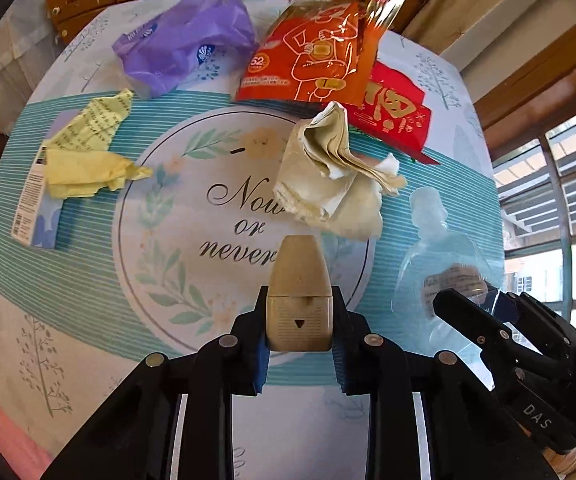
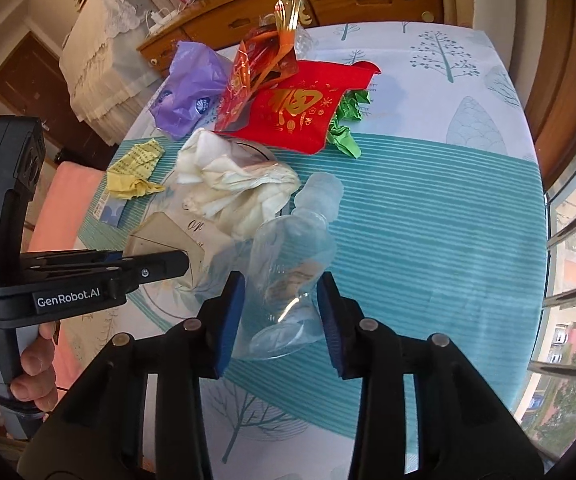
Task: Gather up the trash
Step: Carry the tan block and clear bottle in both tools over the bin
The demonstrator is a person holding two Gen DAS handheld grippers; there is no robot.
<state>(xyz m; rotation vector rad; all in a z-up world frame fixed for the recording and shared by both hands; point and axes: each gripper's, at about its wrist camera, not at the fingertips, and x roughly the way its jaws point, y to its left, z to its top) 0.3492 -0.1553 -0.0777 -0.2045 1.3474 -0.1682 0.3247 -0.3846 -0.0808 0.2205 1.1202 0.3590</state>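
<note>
The left tongs [image 1: 299, 354] are clamped on a small beige carton [image 1: 299, 300], its narrow end pointing away over the worktop [image 1: 88, 280]. The right tongs [image 2: 280, 316] stand part-way closed around the base of a clear plastic bottle [image 2: 288, 264]; whether the pads press on it I cannot tell. Just beyond both lies a crumpled cream paper wad [image 1: 328, 172], with yellow paper [image 1: 88, 152], a purple bag [image 1: 192, 44] and red wrappers [image 1: 316, 60] farther back on the worktop
</note>
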